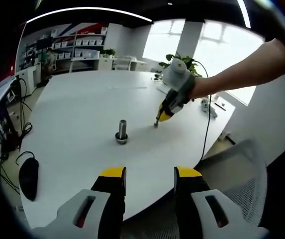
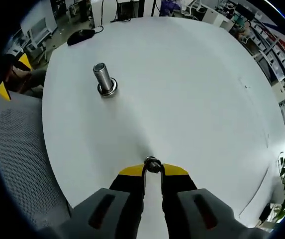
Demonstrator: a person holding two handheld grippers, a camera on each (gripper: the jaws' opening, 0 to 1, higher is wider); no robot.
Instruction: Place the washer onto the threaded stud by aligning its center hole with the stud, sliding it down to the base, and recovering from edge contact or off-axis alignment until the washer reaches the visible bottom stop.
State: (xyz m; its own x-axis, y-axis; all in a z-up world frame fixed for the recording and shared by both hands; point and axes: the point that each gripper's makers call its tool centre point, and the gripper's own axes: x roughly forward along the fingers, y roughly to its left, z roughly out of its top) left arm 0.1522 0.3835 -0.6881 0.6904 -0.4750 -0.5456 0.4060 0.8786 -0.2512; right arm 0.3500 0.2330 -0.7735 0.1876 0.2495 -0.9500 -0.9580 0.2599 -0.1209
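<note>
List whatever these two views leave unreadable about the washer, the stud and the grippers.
- Washer: right gripper view, its center hole is hidden by the right gripper jaws shut on it; left gripper view, too small.
- Threaded stud: whether anything already sits at its base is too small to tell.
- Left gripper: jaws apart; lower body cut off by the bottom edge.

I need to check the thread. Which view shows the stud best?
The right gripper view: the threaded stud is larger there and its threads are visible. In the left gripper view the stud stands small and its threads blur.
</note>
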